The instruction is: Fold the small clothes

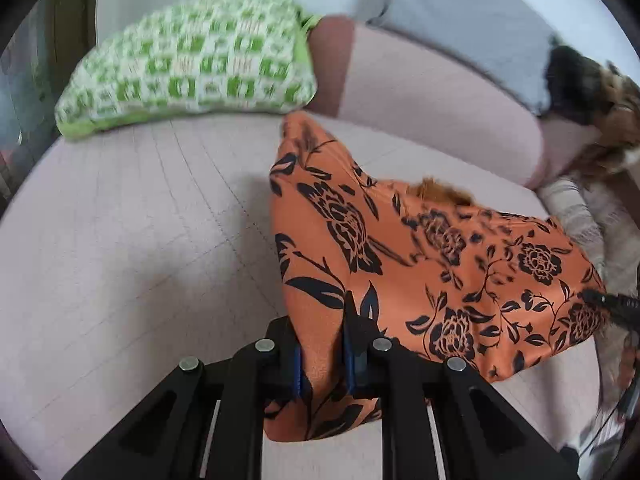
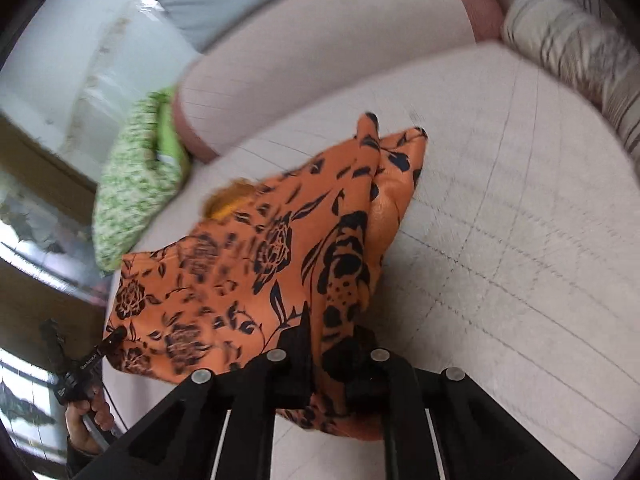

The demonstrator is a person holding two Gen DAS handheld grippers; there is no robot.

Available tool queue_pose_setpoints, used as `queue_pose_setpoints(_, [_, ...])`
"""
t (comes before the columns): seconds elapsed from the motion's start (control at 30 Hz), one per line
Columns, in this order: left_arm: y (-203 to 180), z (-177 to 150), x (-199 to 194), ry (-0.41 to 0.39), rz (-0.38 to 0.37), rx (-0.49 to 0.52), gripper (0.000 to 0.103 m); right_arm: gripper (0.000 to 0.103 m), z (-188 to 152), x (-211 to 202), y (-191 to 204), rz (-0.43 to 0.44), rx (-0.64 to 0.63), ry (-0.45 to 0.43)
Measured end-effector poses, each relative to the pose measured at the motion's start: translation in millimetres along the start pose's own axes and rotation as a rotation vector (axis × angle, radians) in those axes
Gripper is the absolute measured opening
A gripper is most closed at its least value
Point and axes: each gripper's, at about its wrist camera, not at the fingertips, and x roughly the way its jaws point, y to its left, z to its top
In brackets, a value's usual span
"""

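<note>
One orange floral garment (image 1: 420, 248) hangs stretched above a pink sofa (image 1: 140, 220), a corner pinched in each of two grippers: the left gripper (image 1: 322, 344) at 6 o'clock in its own view, the right gripper (image 2: 332, 356) likewise in its own view. Folding appears barely begun; the cloth is lifted, not laid flat, and no finished crease shows. One green pillow (image 1: 192, 60) sits at 11 o'clock, one striped cushion (image 2: 576, 52) at 1 o'clock in the right view.

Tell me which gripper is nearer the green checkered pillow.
Left, probably. The left gripper holds the orange floral garment on the pillow's side; the right gripper grips its opposite end.
</note>
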Motion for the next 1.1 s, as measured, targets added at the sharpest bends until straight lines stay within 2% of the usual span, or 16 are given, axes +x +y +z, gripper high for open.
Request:
queue_pose_setpoints(0.13, [0.9, -54.1, -12.7, 0.076, -0.049, -0.021, 0.023, 0.01, -58.2, -24.1, -19.2, -0.005, 0.052, 0.029])
queue_pose_setpoints(0.17, [4.8, -72.6, -3.7, 0.116, -0.052, -0.013, 0.026, 0.015, -73.0, -21.1, -29.9, -0.03, 0.064, 0.047])
queue_pose_setpoints(0.23, [18.4, -104.6, 19.7, 0.202, 0.025, -0.007, 0.038, 0.028, -111.4, 7.5, -58.8, -0.077, 0.104, 0.154])
queue_pose_setpoints(0.27, [24.1, -110.7, 19.8, 0.188, 0.002, -0.016, 0.041, 0.035, -124.6, 12.6, -69.8, -0.07, 0.126, 0.162])
queue_pose_setpoints(0.3, [28.6, -107.9, 12.5, 0.157, -0.018, -0.029, 0.047, 0.035, -127.5, 3.2, -70.6, -0.039, 0.123, 0.103])
queue_pose_setpoints(0.33, [31.6, -102.6, 8.3, 0.144, 0.001, -0.038, 0.057, 0.038, -124.8, -4.6, -68.5, -0.049, 0.121, 0.076])
queue_pose_setpoints(0.4, [32.5, -81.4, -3.0, 0.063, 0.025, -0.024, 0.057, 0.071, -113.9, -20.2, -64.1, -0.055, 0.109, 0.009])
queue_pose_setpoints(0.43, [31.8, -71.2, -4.5, 0.037, 0.03, -0.011, 0.057, 0.072, -100.6, -26.8, -56.8, -0.05, 0.085, -0.045])
queue_pose_setpoints(0.6, [27.3, -40.2, 28.9, 0.035, 0.015, -0.003, 0.058, 0.072, -48.0, -4.4, -42.4, -0.101, -0.015, -0.083])
queue_pose_setpoints(0.73, [21.9, -28.4, 57.0, 0.05, 0.032, -0.009, 0.058, 0.071, -19.9, 45.7, -43.6, -0.177, -0.048, -0.021])
queue_pose_setpoints(0.77, [21.3, -25.9, 61.8, 0.049, 0.037, -0.014, 0.058, 0.069, -18.2, 58.4, -42.3, -0.187, -0.057, 0.001])
queue_pose_setpoints(0.83, [19.9, -22.1, 71.8, 0.043, 0.046, -0.033, 0.056, 0.041, -18.9, 72.4, -38.4, -0.223, -0.089, 0.021])
queue_pose_setpoints(0.87, [20.0, -21.6, 76.8, 0.039, 0.051, -0.047, 0.028, 0.023, -18.9, 75.0, -34.6, -0.244, -0.105, 0.026])
queue_pose_setpoints(0.9, [21.4, -19.6, 76.6, 0.046, 0.053, -0.046, 0.007, 0.013, -19.5, 73.5, -30.4, -0.255, -0.117, 0.023])
queue_pose_setpoints(0.97, [18.7, -15.2, 67.2, 0.023, 0.053, -0.03, 0.004, 0.008, -17.7, 61.3, -18.4, -0.261, -0.148, -0.003])
queue_pose_setpoints(1.1, [-8.4, -2.5, 27.7, -0.133, 0.024, 0.087, 0.004, 0.007, -15.3, 18.9, 7.8, -0.281, -0.21, -0.134])
